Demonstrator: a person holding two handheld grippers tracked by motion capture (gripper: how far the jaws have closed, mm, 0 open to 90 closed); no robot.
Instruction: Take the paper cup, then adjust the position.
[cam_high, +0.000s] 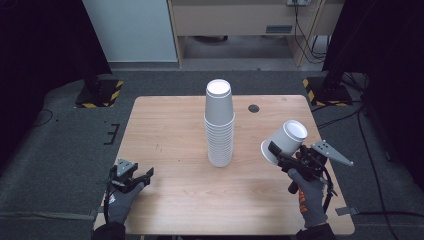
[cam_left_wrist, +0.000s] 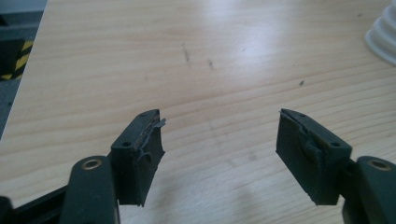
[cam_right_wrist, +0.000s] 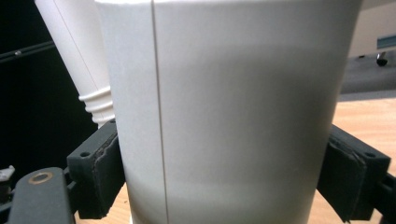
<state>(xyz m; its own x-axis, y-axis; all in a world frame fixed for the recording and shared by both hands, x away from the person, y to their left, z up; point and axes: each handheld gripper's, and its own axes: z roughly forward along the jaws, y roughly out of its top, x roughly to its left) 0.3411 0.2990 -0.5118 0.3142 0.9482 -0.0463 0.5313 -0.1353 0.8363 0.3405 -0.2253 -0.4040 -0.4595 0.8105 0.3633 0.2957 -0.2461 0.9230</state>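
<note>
Nearest, at the near left corner of the table, the left gripper is held low over the bare wood, its jaws spread wide apart with nothing between them, as is confirmed in the left gripper view. At the near right, the right gripper is raised above the table edge and is clamped on a single paper cup. The cup is tilted, with its closed base turned up and to the right. In the right gripper view the cup wall is seen pressed between both pads. Farther off, at the middle of the table, the stack of cups stands upside down and upright, well apart from the held cup. The step in hand is judged to be the carrying of one cup, whether toward or away from the stack cannot be told. If it is to be stacked, the cup must be levelled mouth down, centred over the top and lowered straight.
</note>
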